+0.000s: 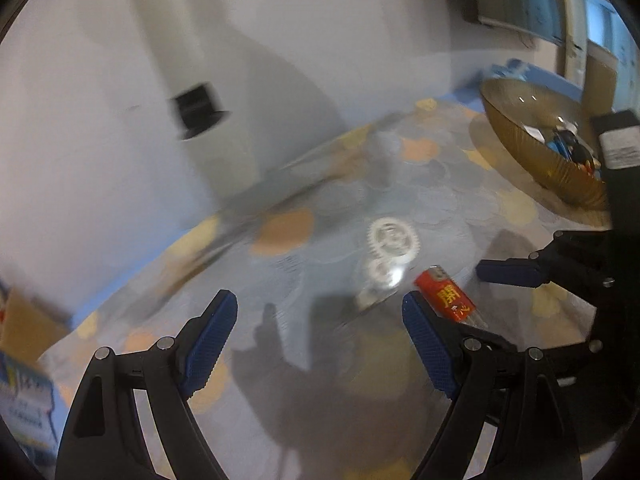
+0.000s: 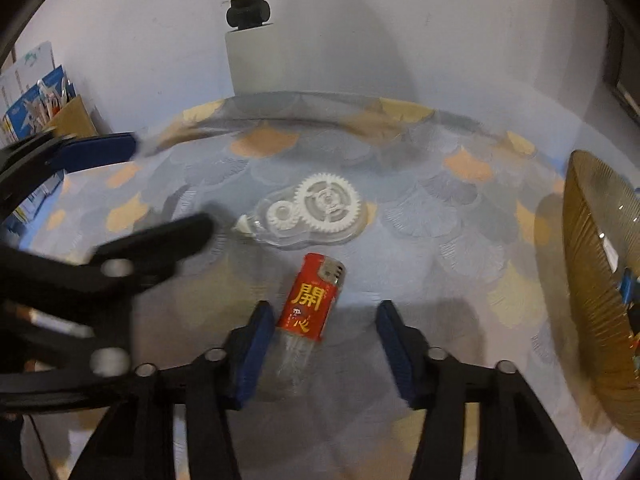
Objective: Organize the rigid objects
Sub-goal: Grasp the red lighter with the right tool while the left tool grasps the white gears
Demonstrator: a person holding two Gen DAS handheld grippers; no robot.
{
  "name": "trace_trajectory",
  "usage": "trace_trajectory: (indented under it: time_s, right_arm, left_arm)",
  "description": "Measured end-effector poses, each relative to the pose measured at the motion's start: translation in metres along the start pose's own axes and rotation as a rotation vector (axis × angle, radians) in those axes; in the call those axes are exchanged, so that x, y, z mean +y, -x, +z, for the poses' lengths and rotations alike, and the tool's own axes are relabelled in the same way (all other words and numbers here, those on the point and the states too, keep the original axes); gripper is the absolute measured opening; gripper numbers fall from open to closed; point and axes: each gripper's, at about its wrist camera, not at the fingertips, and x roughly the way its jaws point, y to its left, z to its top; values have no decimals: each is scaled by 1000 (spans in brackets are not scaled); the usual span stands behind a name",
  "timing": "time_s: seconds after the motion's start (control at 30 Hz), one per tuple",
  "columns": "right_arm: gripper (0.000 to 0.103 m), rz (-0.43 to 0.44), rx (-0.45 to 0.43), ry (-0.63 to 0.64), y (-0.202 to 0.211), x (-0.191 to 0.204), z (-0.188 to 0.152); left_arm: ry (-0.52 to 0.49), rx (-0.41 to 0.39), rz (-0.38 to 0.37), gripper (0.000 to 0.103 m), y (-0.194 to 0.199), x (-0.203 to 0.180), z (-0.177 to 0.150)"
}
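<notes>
The red lighter (image 2: 314, 300) lies flat on the tabletop (image 2: 420, 264) at lower centre of the right wrist view, metal cap toward the top of the frame and clear base toward the bottom. It sits between the pads of the right hand-held gripper (image 2: 322, 354), whose jaws stand apart: the left pad is just beside or perhaps touching the lighter's edge, the right pad is clearly off it, so nothing is pinched yet.

I judge the lighter light, stiff and rather slick on its plastic wrap. The best hold looks to be across its two long flat sides at the middle of the red label, away from the metal cap and the valve lever. Squeezed off-centre it may swivel or skate on the glossy cloth.

Above it, near frame centre, lies a clear correction-tape dispenser (image 2: 310, 214) with two white toothed wheels inside. It is also light and hard, with a smooth, curved shell that could slip; its broad middle seems the safest place to pinch.

The lighter's label carries large yellow Chinese characters, the top one reading 開; the smaller print below is too fine to read.

At the right edge stands an amber ribbed bowl (image 2: 592, 280) with small items inside, the likely destination.

In the left wrist view the left hand-held gripper (image 1: 320, 340) is spread wide over bare cloth at bottom centre, empty.
</notes>
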Motion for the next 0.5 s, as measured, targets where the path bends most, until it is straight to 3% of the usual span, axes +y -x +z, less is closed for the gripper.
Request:
trace_trajectory:
  time_s: [0.1, 0.2, 0.33, 0.4, 0.5]
  right_arm:
    - [28, -5, -21, 16, 4, -11, -4]
    - [28, -12, -23, 22, 7, -23, -8]
    - [27, 34, -26, -22, 11, -43, -13]
    - [25, 73, -29, -40, 11, -48, -13]
    - [22, 114, -30, -27, 13, -46, -15]
  left_arm:
    - [-36, 23, -36, 81, -20, -15, 8]
    - [-57, 43, -66, 80, -37, -28, 16]
    - [-121, 35, -21, 48, -46, -45, 20]
    - [-144, 38, 12, 37, -45, -50, 20]
    - [-116, 57, -42, 35, -35, -51, 12]
